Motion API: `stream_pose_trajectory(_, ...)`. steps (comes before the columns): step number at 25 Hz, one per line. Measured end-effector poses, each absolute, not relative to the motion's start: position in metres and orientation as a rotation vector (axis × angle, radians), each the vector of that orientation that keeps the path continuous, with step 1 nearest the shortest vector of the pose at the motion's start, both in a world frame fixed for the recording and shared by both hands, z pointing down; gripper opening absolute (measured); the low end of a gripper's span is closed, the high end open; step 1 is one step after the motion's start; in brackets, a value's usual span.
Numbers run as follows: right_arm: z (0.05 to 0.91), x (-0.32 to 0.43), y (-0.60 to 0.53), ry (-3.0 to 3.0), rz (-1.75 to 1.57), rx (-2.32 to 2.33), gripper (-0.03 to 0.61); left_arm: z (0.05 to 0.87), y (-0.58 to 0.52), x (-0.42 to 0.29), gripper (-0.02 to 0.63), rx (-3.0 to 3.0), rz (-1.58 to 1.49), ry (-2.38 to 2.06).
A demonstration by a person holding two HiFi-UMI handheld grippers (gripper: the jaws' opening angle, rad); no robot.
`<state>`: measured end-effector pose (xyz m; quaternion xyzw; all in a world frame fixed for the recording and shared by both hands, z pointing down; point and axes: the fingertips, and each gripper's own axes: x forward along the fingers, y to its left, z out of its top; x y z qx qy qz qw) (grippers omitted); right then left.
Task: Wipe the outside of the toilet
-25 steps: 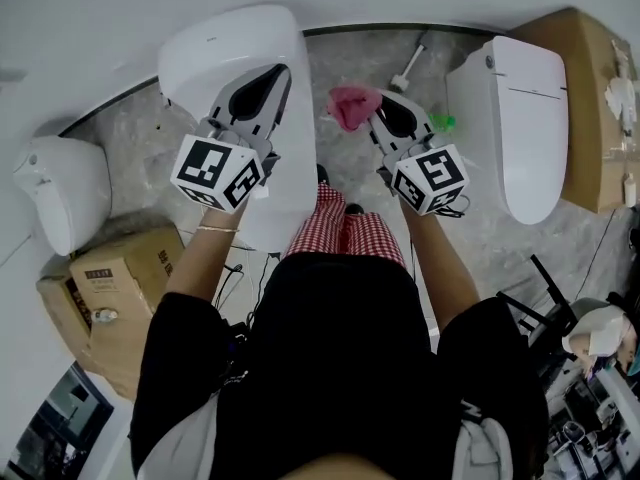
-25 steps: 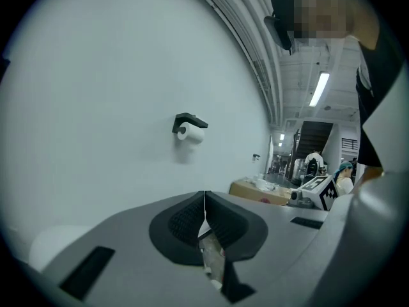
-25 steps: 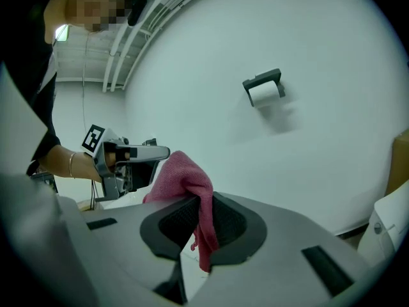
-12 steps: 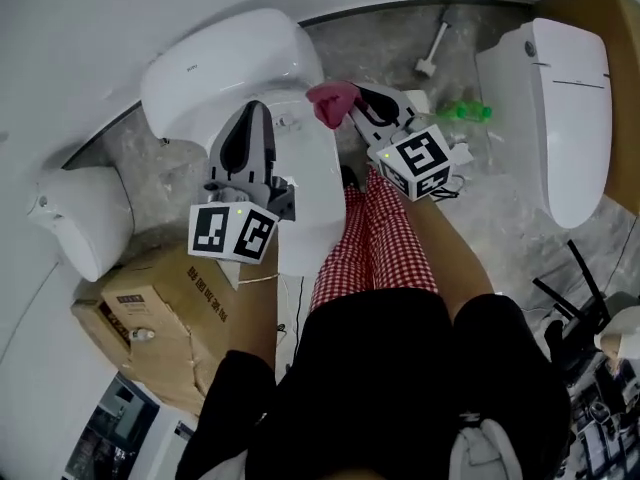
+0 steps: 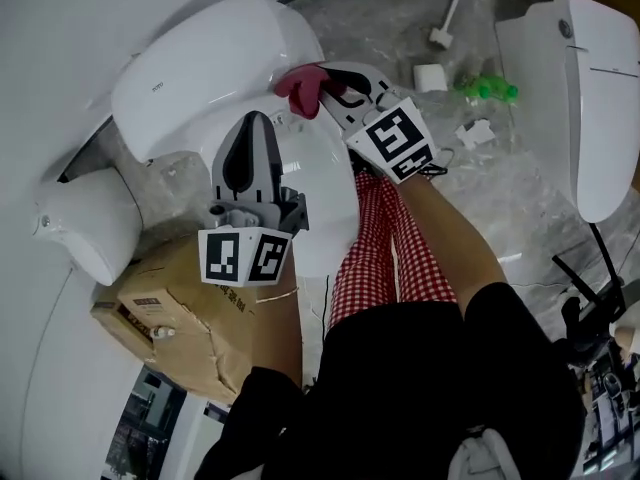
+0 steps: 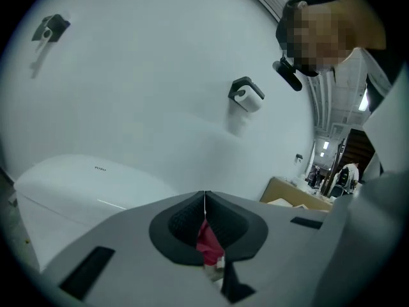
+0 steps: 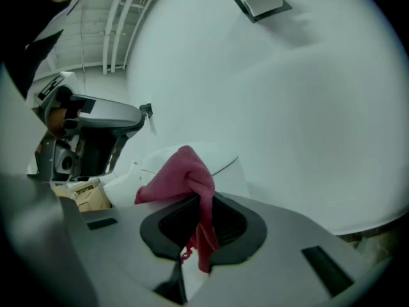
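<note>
— Where's the crumpled pink cloth [image 5: 300, 86]?

— Pinched in the right gripper [image 5: 322, 86]. Its jaws are clamped on the cloth, most of it bunches above the tips, and a tail hangs down between the fingers. It sits at the right edge of the white ceramic toilet [image 5: 200, 68], where the tank meets the seat. I think it's touching, though the head view is too small there to be sure.

— And the left gripper [image 5: 250, 128]?

— Its jaws are pressed together with nothing held. It hovers over the closed lid, pointing towards the tank.

— Anything else nearby?

— A brown cardboard box [image 5: 190, 318] just left of the bowl. A second white toilet [image 5: 590, 88] stands well apart on the right.
</note>
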<state>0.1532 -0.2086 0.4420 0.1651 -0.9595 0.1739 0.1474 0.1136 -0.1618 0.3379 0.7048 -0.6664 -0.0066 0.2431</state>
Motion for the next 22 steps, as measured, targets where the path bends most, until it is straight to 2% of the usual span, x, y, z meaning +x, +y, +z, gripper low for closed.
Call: stream_pose_trajectory(22,0.461,0.122,-0.269,-2.706,0.372,0.487,0.06,0.367,-0.181,0.108,0.011,1.866,0.009,-1.842)
